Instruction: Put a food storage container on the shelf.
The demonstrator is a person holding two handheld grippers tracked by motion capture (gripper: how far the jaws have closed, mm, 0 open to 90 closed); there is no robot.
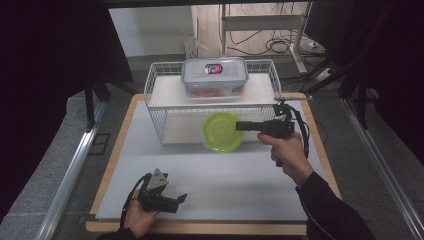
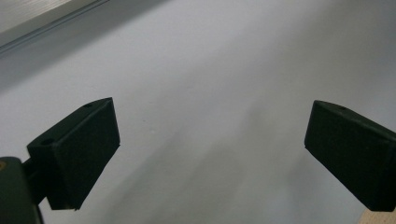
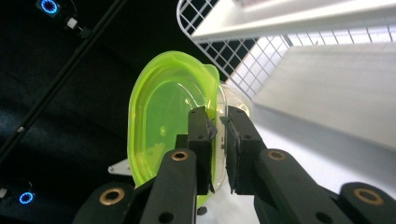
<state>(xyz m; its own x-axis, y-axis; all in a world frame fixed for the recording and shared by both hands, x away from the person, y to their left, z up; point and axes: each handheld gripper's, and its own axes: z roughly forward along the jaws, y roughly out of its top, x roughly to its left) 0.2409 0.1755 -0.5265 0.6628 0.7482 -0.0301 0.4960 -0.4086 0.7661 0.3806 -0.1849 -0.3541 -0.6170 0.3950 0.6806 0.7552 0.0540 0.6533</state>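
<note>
While the green bowl (image 1: 222, 131) hangs on edge before the wire rack (image 1: 156, 112), pinched by its thin rim in your nearly shut right claw (image 3: 217, 133), it may swivel, slip, or clip the rack; your left claw (image 2: 210, 149) rests wide open, empty, near the desk's (image 1: 220, 185) front edge.

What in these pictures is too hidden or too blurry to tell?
- Contents of the clear plastic box with blue lid, high view: reddish, too small to name.
- Label on that lid: too small to read.
- Round green plastic lid's lower rim, right gripper view: hidden behind the right tongs.
</note>
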